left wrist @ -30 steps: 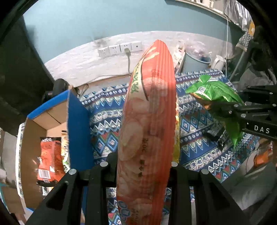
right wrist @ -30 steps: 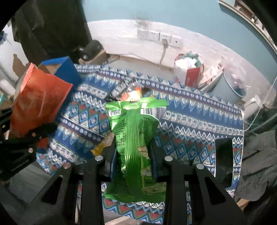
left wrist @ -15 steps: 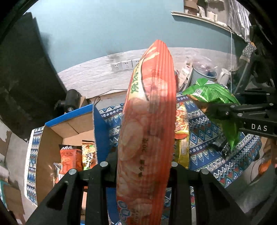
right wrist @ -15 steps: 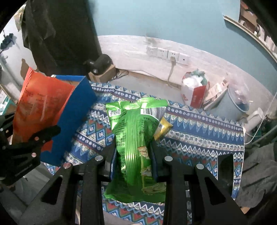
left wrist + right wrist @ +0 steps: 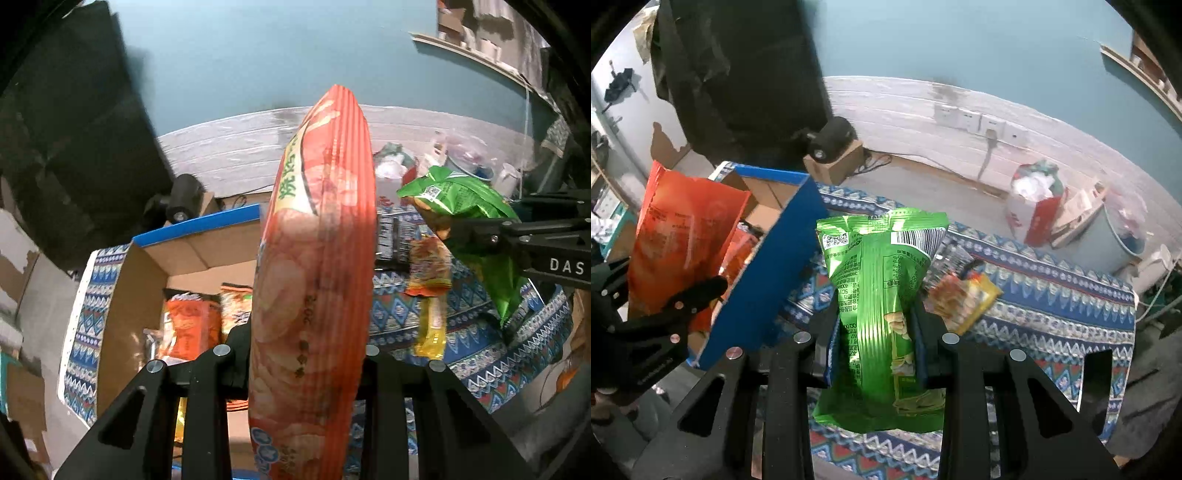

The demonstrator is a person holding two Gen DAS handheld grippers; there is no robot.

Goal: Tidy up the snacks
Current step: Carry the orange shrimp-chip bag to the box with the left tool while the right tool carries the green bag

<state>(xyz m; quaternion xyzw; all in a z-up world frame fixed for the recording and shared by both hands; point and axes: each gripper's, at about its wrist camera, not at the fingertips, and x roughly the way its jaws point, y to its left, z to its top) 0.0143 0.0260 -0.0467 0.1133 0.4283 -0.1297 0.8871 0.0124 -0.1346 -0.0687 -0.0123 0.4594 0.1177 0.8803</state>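
Note:
My left gripper (image 5: 303,354) is shut on a tall orange chip bag (image 5: 317,258), held upright above the open cardboard box (image 5: 122,295) with blue flaps. The same orange chip bag (image 5: 683,236) shows at the left of the right wrist view, over the box (image 5: 768,288). My right gripper (image 5: 875,332) is shut on a green snack bag (image 5: 882,295), held over the patterned cloth (image 5: 1052,295). That green snack bag (image 5: 461,199) appears at the right of the left wrist view, in the right gripper's black fingers (image 5: 517,236). Several orange packets (image 5: 188,325) stand inside the box.
A yellow-and-orange packet (image 5: 964,295) and a dark packet (image 5: 391,236) lie on the cloth. By the wall stand a red-and-white bag (image 5: 1034,210), a pale bucket (image 5: 1115,243), a small box with a black device (image 5: 831,144) and wall sockets (image 5: 975,122).
Both grippers, still gripping their bags, have risen and shifted left toward the box. The box interior with its packets now shows more fully under the orange bag.

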